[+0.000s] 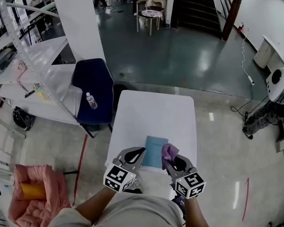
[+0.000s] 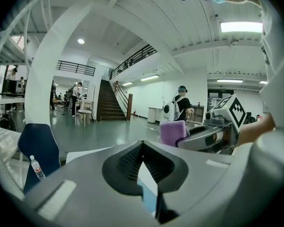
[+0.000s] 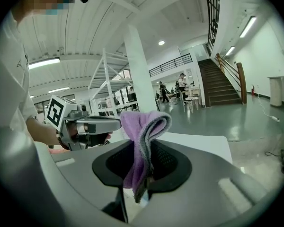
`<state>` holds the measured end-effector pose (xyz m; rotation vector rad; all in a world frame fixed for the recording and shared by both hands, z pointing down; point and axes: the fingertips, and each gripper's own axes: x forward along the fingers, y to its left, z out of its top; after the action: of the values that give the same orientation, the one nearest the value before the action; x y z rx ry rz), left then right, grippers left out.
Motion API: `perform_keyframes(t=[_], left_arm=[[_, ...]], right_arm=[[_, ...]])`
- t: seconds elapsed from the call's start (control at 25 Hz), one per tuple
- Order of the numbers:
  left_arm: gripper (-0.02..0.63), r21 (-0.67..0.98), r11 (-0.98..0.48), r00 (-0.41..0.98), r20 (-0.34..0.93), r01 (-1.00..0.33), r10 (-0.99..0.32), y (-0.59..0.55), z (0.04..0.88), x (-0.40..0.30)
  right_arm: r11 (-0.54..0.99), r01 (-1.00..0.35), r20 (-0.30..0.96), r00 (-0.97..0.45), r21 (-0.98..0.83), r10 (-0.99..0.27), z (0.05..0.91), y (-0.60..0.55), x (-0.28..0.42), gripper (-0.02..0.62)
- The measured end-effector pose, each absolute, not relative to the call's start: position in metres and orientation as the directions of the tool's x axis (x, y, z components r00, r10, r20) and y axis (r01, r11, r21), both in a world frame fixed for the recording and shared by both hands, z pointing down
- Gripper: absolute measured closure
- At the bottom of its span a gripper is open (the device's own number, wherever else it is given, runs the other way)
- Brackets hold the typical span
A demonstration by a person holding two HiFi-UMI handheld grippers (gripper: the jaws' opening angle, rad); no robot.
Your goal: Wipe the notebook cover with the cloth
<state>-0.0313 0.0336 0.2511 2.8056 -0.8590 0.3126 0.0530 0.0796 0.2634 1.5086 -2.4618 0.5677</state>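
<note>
Right gripper (image 1: 172, 159) fingers (image 3: 166, 161) clamped on the purple cloth (image 3: 142, 126), fold poking past the tips. Left gripper (image 1: 136, 155) fingers closed at the tips, nothing in them. Notebook (image 1: 156, 151) flat on the tabletop (image 1: 151, 112) between both grippers, just left of the cloth fingers, long axis running away from them. Right is nearer, so it should need only a short move left onto the cover.
</note>
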Motion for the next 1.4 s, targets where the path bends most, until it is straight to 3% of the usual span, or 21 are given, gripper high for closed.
perform_keyframes(t=[0.6,1.4], left_arm=[[0.606,0.133,-0.832,0.831,0.243,-0.539,-0.500,-0.010,0.254,-0.035],[0.605,0.156,-0.774,0.777,0.299,-0.613,-0.555,-0.022,0.273,-0.006]], right_arm=[[0.375,-0.906,0.371,-0.422,-0.194,-0.827,0.261,0.038,0.052,0.485],[0.444,-0.872,0.420,-0.489,-0.208,-0.764,0.279,0.023,0.093,0.485]])
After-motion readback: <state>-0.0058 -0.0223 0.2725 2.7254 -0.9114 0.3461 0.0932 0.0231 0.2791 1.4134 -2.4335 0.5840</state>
